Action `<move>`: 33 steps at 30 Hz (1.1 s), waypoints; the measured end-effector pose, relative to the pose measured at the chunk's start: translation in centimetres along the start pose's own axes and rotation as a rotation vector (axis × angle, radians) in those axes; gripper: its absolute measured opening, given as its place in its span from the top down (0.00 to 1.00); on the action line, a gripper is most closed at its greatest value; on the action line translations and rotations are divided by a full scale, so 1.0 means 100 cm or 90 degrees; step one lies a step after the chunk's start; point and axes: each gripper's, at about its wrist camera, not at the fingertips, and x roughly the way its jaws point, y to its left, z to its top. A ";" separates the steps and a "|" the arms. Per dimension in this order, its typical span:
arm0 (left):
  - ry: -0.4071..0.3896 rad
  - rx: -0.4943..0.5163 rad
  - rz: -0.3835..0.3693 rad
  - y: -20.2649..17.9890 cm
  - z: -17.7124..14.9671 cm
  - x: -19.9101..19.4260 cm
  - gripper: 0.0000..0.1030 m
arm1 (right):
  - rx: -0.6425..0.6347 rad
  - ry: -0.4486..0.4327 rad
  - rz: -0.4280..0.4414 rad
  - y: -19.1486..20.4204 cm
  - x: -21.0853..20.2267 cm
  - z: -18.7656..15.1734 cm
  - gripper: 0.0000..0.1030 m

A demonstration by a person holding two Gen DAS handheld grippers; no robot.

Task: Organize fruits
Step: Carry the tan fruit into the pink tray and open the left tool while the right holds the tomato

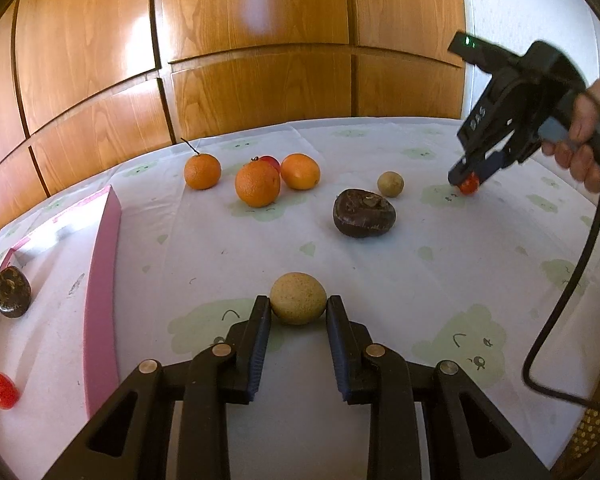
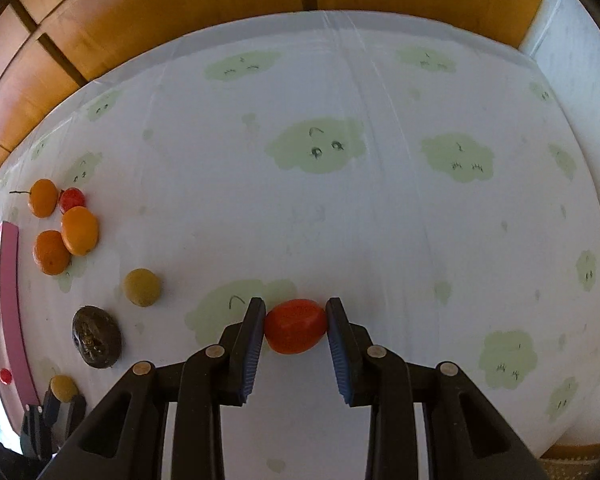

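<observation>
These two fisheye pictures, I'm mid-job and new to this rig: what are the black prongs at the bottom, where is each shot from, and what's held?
No robot arm here: a person holds a two-finger tool in each hand, with a camera on each looking along the fingers.

The left wrist view shows the left tool shut on a tan round fruit. The right tool shows at the far right, in a hand.

The right wrist view shows that tool pinching a small red tomato.

On the cloud-print tablecloth lie three oranges, a dark wrinkled fruit and another tan fruit. The pink tray already holds a tomato and a dark fruit.
</observation>
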 end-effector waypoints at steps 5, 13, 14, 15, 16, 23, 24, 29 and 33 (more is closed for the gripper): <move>0.006 -0.005 0.007 -0.001 0.001 0.000 0.73 | -0.018 0.003 -0.008 0.003 0.005 0.003 0.69; 0.051 -0.035 0.001 0.005 0.011 0.001 0.72 | -0.014 0.002 0.007 -0.003 0.003 0.002 0.69; 0.060 -0.041 0.000 0.006 0.013 0.000 0.72 | -0.016 0.002 0.005 -0.002 0.003 0.002 0.69; 0.065 -0.045 -0.004 0.006 0.014 0.000 0.72 | -0.019 0.001 0.003 0.000 0.002 0.002 0.69; 0.071 -0.051 -0.011 0.006 0.015 -0.002 0.72 | -0.023 0.000 -0.001 0.002 0.002 0.001 0.69; 0.041 -0.061 -0.017 0.009 0.030 -0.031 0.72 | -0.045 -0.005 -0.016 0.009 -0.004 0.001 0.69; 0.037 -0.065 -0.017 0.010 0.032 -0.036 0.72 | -0.047 -0.006 -0.017 0.010 -0.004 0.000 0.69; 0.022 -0.080 -0.002 0.020 0.042 -0.053 0.72 | -0.057 -0.011 -0.025 0.012 -0.006 -0.002 0.69; 0.021 -0.101 0.014 0.034 0.046 -0.061 0.72 | -0.061 -0.014 -0.028 0.017 -0.002 -0.006 0.69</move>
